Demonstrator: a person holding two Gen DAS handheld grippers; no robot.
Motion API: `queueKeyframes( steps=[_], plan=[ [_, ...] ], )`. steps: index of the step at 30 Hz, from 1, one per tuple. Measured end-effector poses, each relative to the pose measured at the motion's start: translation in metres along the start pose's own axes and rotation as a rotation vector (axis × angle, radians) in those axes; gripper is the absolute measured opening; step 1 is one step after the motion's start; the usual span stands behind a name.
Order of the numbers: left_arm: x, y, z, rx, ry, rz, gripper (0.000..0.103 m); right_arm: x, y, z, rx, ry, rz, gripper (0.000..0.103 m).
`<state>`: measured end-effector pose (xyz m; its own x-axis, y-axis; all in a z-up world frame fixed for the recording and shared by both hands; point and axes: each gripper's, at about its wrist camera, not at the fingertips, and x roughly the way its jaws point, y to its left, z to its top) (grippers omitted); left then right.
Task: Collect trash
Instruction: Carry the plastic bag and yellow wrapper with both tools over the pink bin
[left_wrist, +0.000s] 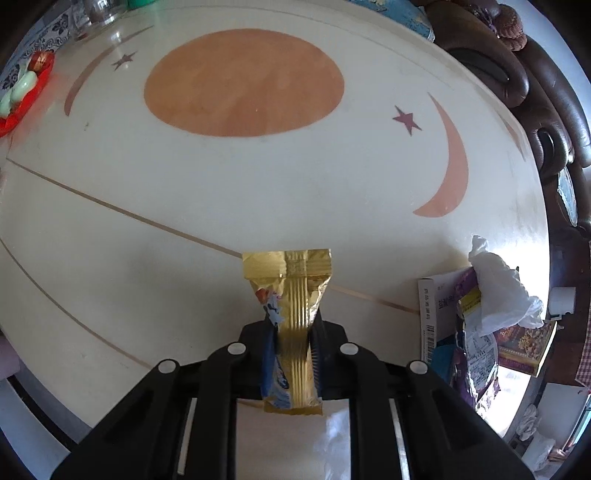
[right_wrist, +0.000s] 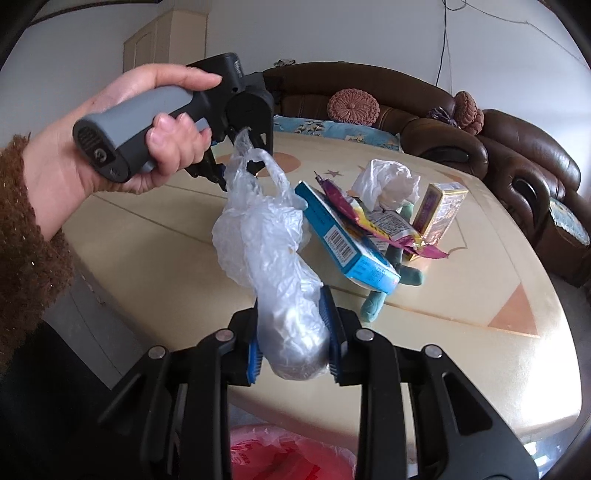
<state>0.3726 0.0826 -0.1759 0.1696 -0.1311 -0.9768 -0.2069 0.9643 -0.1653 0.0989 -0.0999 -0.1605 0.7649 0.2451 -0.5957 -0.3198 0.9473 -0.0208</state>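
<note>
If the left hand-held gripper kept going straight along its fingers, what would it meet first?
Probably the bare table top. The left hand-held gripper, shut on a gold wrapper, points steeply down at it, with nothing else ahead; depth is hard to judge.

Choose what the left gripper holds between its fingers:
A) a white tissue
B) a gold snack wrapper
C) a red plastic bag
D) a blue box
B: the left wrist view shows the left gripper with its fingers closed on a gold snack wrapper above the table.
</note>
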Motion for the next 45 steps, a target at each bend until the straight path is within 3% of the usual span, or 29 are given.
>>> queueKeyframes(
  steps=[4, 13, 21, 30, 37, 45],
  plan=[
    [-0.010, -0.017, -0.017, 0.025, -0.032, -0.008, 0.016, -0.012, 0.001, 0.001, -0.002, -0.026, -0.009, 0.028],
    [-0.045, -0.008, -0.034, 0.055, -0.092, -0.033, 0.016, -0.047, -0.013, 0.011, 0.051, -0.085, -0.040, 0.028],
    [-0.099, -0.006, -0.065, 0.135, -0.216, -0.016, 0.016, -0.087, -0.029, 0.035, 0.055, -0.133, -0.152, 0.028],
    [-0.154, -0.010, -0.151, 0.246, -0.369, 0.007, 0.016, -0.126, -0.027, 0.050, 0.058, -0.146, -0.240, 0.028],
    [-0.174, -0.009, -0.213, 0.304, -0.415, -0.011, 0.016, -0.156, -0.024, 0.045, 0.099, -0.104, -0.281, 0.028],
    [-0.177, -0.011, -0.274, 0.357, -0.407, -0.041, 0.016, -0.190, -0.016, 0.027, 0.105, -0.061, -0.325, 0.028]
  ],
)
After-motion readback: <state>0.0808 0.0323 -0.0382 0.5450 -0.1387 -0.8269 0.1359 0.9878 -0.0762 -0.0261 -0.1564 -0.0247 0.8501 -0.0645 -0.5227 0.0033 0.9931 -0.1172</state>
